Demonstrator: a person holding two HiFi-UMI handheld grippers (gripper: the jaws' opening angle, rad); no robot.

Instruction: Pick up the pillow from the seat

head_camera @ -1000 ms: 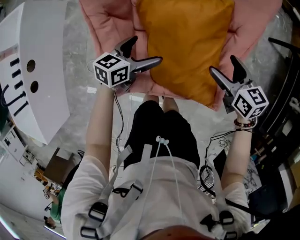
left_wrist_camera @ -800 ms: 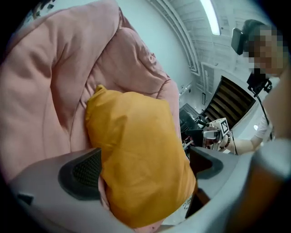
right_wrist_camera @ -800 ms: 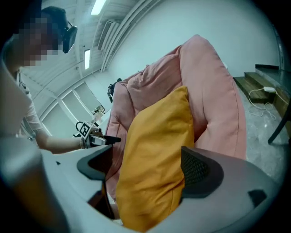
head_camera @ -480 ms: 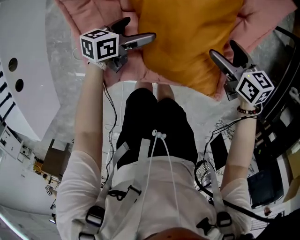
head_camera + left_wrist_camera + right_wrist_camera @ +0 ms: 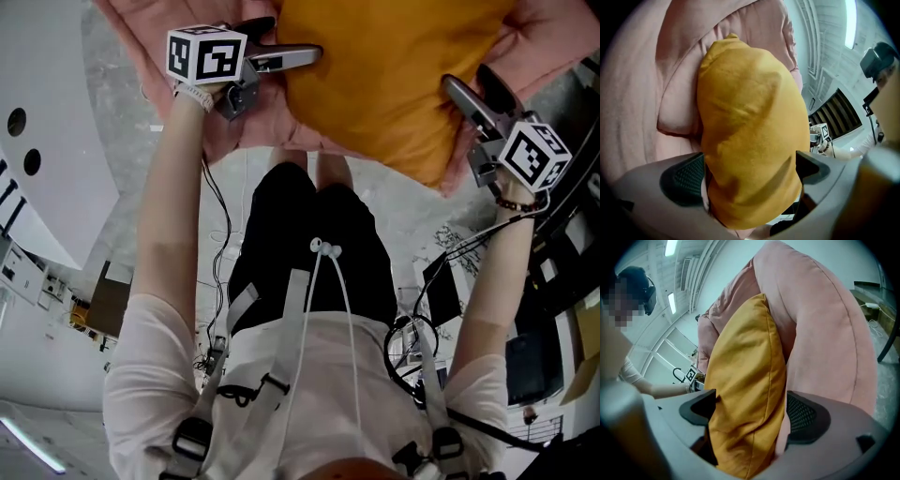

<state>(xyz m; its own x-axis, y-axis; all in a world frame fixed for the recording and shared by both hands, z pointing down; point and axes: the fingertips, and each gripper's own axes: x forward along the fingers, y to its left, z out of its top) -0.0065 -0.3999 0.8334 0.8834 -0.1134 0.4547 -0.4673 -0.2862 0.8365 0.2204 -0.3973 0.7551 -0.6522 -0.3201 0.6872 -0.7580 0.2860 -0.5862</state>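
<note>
The pillow (image 5: 394, 75) lies on the seat (image 5: 169, 37), ahead of the person's knees (image 5: 314, 173). The left hand-held gripper (image 5: 289, 41) is at its left edge and the right hand-held gripper (image 5: 469, 82) at its right (each edge sits between 2 spread jaws).

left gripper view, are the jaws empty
No, the orange pillow fills the gap between the two spread jaws of the left gripper.
</note>
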